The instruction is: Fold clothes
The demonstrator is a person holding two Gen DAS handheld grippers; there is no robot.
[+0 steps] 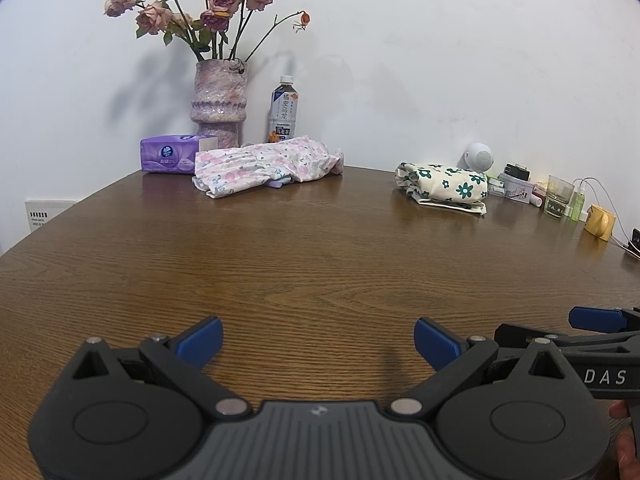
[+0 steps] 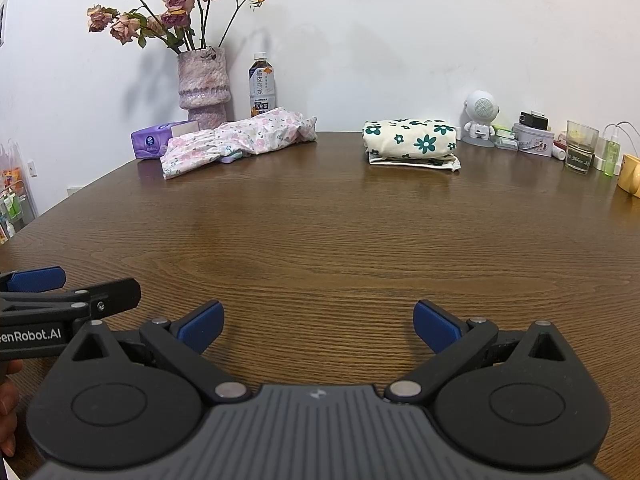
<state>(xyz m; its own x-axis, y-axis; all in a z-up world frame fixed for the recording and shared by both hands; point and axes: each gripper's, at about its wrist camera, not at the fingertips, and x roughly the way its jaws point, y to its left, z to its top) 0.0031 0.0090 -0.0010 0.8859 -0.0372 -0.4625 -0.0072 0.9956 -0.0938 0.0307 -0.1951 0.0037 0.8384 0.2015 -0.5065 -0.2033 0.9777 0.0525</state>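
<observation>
Main risk: the crumpled pink floral-print cotton garment (image 2: 240,134) lies at the far table edge, touching the purple tissue pack (image 2: 154,140) and just in front of the mottled pink ceramic vase of dried roses (image 2: 203,88) and the plastic tea bottle (image 2: 262,86). A sideways drag could tip either one. It is bunched and unfolded. The cream cloth with green flowers (image 2: 412,142), to its right, is already folded. Left gripper (image 1: 318,344) and right gripper (image 2: 318,326) are both held wide apart, empty, low over the bare wooden table (image 2: 320,240), well short of the clothes.
</observation>
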